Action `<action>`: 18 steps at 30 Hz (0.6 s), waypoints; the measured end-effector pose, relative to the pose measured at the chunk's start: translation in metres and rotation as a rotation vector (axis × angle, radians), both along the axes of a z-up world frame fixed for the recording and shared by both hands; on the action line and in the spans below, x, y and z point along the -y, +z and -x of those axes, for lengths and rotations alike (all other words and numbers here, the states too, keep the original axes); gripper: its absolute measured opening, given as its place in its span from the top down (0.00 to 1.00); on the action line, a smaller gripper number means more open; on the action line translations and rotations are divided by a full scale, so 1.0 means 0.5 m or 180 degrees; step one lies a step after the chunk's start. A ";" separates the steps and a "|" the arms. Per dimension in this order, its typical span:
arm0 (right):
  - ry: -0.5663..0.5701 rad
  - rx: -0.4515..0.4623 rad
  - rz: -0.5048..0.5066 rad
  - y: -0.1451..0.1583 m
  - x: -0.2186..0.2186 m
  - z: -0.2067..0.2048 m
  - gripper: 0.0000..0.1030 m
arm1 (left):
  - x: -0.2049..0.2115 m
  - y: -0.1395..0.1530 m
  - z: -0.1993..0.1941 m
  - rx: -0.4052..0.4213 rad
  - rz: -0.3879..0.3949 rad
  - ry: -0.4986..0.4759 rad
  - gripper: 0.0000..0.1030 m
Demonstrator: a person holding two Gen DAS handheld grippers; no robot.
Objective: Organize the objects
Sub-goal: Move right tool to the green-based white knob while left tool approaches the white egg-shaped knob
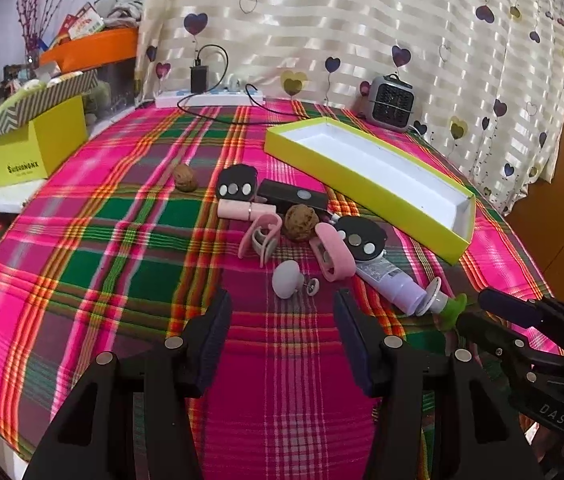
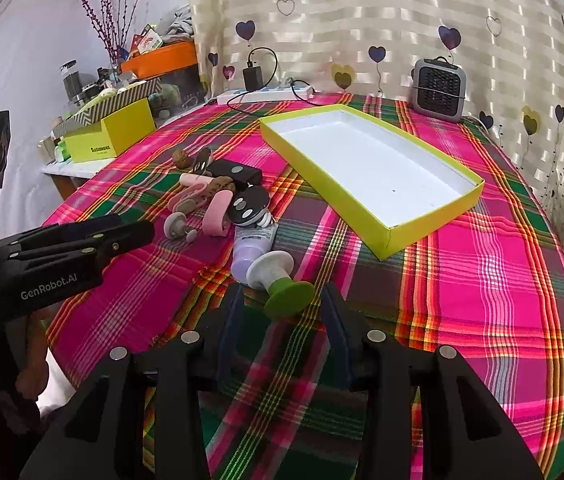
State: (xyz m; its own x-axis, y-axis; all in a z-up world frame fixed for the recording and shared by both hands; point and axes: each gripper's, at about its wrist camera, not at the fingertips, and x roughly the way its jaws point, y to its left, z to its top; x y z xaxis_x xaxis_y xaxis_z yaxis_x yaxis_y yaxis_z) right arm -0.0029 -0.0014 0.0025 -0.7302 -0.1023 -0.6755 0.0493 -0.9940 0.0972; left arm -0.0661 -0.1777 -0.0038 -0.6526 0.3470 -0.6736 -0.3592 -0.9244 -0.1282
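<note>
Green-based plunger (image 2: 282, 284) between open right tongs (image 2: 282, 312)

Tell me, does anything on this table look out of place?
Yes. The small items lie jumbled in a pile on the plaid cloth, one walnut apart from it, while the yellow tray beside them sits empty and askew.
</note>
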 end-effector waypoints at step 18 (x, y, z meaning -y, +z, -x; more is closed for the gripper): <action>0.0012 0.0011 -0.0013 0.000 -0.005 0.008 0.60 | -0.011 -0.010 0.008 0.0080 -0.0052 -0.0110 0.50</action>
